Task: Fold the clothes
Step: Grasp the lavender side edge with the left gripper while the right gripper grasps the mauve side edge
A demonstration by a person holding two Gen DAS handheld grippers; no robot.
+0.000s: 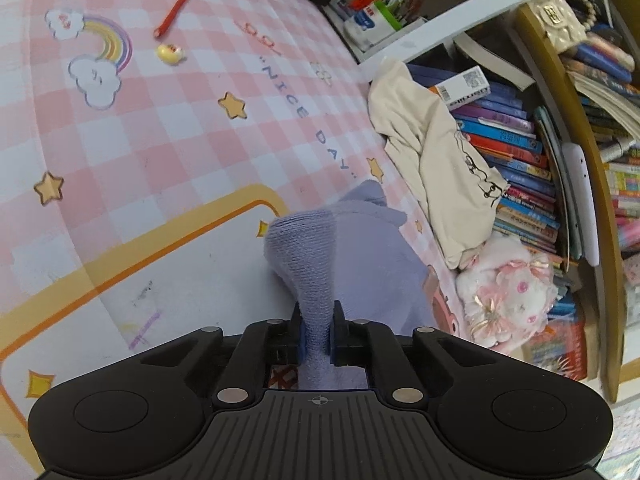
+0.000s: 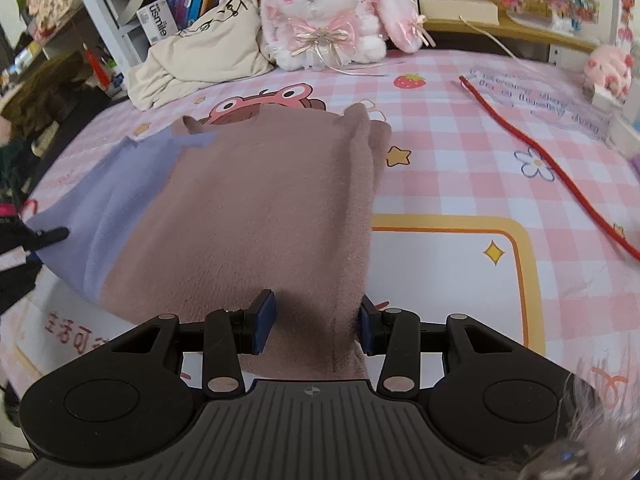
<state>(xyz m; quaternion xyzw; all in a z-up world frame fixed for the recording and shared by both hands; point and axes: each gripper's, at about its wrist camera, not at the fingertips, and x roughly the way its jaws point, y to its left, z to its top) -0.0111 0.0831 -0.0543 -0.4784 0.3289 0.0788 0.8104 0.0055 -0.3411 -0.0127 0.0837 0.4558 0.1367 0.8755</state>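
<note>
I see 1 sweater (image 2: 256, 216), long axis running away from me. My left tool (image 1: 318, 336) pinches its purple cloth; my right tool (image 2: 316, 326) straddles the brown hem, half-open.

Surface: pink/white checked mat (image 2: 460, 152) with cartoon prints, stars, rainbow, "NICE DAY" text. Along the far edge a white shelf frame (image 1: 460, 12) and a wooden bookcase (image 1: 560, 92), both crammed with books (image 1: 516, 136). Plush rabbit (image 2: 320, 12) and cream cloth bag (image 2: 208, 48) lean against them. Red cord (image 2: 560, 172) lies across the mat. Even indoor light
</note>
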